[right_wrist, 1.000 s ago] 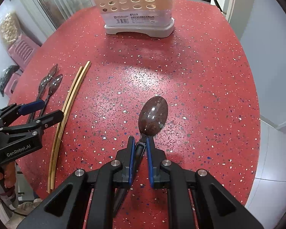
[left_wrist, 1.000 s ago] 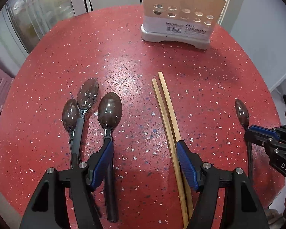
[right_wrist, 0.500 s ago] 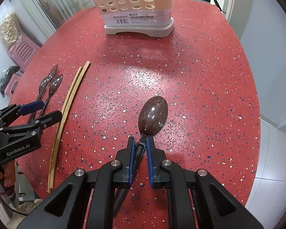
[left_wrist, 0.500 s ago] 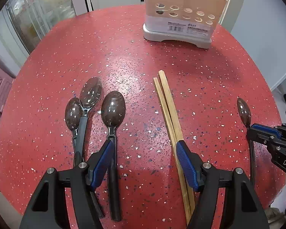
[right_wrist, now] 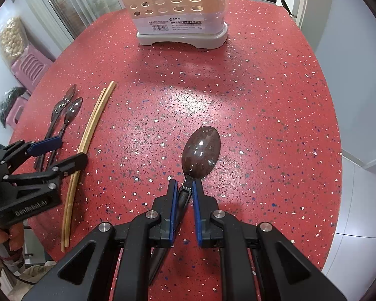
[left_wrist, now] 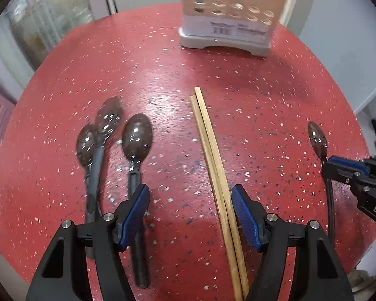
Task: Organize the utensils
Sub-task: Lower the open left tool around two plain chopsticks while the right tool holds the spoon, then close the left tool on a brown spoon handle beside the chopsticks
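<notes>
Two tongs were in use. The right gripper was clenched on the neck of a dark spoon, bowl ahead of its tips and just above the red table. Risk: that narrow pinch could let the spoon pivot or slip when lifted toward the utensil holder far ahead. The left gripper stood released, straddling bare table between a spoon handle and the chopsticks; closing there could nudge either.
</notes>
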Motion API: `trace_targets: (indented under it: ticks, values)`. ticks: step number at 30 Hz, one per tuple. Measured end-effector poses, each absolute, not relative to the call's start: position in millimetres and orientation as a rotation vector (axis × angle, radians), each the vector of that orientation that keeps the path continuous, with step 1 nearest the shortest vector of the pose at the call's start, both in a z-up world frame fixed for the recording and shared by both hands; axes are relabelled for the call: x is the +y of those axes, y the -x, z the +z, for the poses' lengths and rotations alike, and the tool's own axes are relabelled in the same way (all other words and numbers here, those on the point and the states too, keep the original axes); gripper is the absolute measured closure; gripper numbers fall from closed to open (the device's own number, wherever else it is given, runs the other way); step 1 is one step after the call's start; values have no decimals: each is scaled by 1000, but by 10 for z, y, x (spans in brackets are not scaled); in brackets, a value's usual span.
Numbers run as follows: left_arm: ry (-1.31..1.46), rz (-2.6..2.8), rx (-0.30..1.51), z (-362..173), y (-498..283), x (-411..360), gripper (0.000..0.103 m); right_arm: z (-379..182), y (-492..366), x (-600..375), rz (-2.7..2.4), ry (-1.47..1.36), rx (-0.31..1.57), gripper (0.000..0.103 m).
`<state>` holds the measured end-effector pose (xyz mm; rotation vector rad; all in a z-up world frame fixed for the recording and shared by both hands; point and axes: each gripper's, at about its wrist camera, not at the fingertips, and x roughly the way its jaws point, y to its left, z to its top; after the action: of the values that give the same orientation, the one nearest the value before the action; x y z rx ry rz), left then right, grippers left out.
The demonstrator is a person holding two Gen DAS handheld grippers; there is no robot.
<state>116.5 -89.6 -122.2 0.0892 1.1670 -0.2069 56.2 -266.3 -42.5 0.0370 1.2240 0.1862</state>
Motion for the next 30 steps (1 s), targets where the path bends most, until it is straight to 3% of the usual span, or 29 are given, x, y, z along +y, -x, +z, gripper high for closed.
trace_targets:
  ticks: [30]
  values:
    - [-65,-191,1136,-1025,-985,-647,12,-423,-562,-2644,186,-37,1224,90]
